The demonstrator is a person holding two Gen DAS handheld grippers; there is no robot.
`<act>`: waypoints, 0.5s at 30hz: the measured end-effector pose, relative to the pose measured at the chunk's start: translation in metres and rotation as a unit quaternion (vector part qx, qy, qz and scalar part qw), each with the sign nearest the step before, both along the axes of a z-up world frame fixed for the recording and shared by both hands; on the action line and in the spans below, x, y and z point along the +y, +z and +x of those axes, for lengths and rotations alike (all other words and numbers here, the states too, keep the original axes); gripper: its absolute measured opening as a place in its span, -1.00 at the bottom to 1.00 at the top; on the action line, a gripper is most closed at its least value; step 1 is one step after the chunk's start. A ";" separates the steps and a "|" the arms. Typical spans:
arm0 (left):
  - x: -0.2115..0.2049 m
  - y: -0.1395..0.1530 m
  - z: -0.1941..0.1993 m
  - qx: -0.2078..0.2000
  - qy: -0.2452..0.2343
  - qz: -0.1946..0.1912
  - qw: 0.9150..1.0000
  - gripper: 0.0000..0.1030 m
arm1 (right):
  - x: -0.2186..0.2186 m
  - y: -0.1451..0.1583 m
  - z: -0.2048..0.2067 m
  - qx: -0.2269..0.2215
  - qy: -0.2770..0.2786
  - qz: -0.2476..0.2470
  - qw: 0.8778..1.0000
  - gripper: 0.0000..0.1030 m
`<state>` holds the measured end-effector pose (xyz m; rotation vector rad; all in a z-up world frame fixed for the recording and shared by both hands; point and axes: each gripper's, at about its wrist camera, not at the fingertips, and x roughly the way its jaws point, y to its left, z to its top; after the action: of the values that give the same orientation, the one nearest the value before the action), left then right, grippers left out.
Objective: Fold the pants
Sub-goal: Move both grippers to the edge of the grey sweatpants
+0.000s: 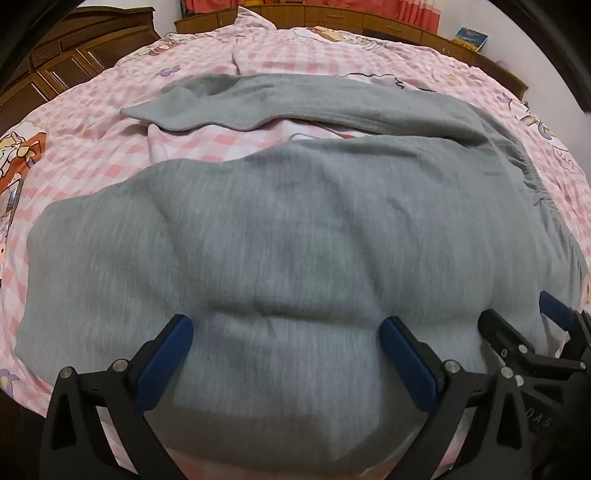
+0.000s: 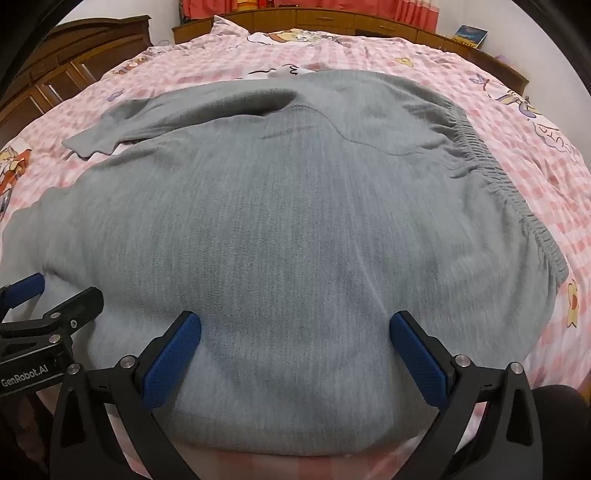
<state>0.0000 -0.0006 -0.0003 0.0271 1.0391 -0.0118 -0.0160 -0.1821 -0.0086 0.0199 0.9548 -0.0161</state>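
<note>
Two grippers, left gripper [image 1: 286, 326] and right gripper [image 2: 295, 321], hang side by side over the near edge of the grey pants [image 2: 295, 221], jaws fully spread, gripping nothing. The pants lie flat on the pink checked bed [image 2: 517, 122], far leg [image 1: 229, 99] splayed. Judged: first fold pending; next, pinch the near edge.

A pink checked bedsheet [image 1: 92, 147] with cartoon prints covers the bed. A dark wooden wardrobe [image 1: 66, 62] stands far left. Beyond a low wooden headboard cabinet [image 2: 332, 20] hang red curtains [image 2: 221, 5], with a blue book [image 2: 471, 36] far right.
</note>
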 end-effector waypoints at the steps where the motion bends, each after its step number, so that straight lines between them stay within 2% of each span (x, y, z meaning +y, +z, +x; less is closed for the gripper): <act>1: 0.000 0.000 0.000 0.001 0.000 -0.001 1.000 0.99 | 0.000 0.000 0.000 0.001 0.001 0.000 1.000 1.00; 15: -0.003 -0.001 0.003 0.005 0.000 -0.007 1.000 0.99 | -0.001 0.001 0.003 0.011 0.018 0.000 1.000 1.00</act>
<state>0.0028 -0.0035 -0.0009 0.0145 1.0481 -0.0185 -0.0131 -0.1831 -0.0081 0.0026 0.9769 0.0177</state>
